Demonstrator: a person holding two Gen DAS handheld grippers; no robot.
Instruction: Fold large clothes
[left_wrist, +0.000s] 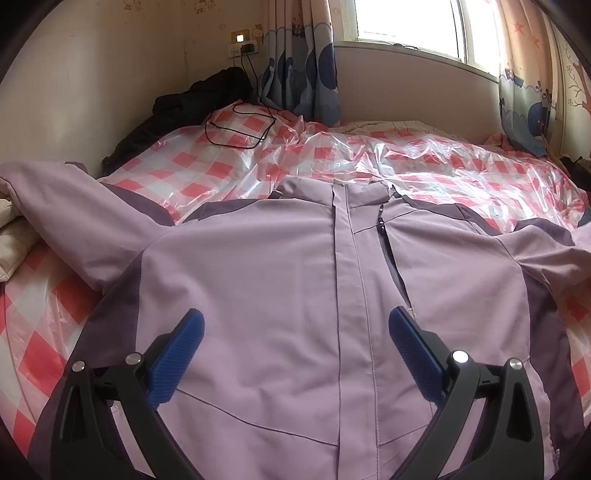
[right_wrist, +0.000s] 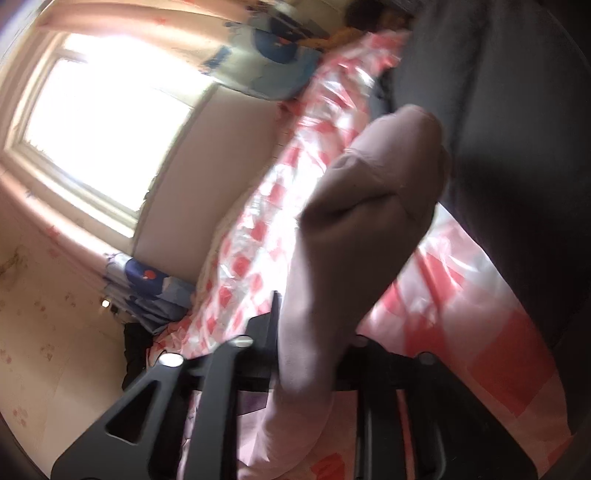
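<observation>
From the left wrist view, I see the lilac jacket (left_wrist: 295, 280) spread front-up on the bed (left_wrist: 229, 155), its covered zip line running straight away from me, collar at the far end by the window. My left tongs (left_wrist: 295, 343) hang just above the lower chest, released, both blue pads (left_wrist: 177, 358) spread wide with nothing between them, angled down toward the cloth.

From the right wrist view, which is blurred and rolled sideways, the jacket's sleeve (right_wrist: 351, 229) runs up out of my right tongs (right_wrist: 306, 354), cuff end raised above the checked cover. The cloth sits between the 2 jaws, and I judge them clamped on it. That hand is the nearer one for carrying the sleeve across the jacket's body.
</observation>
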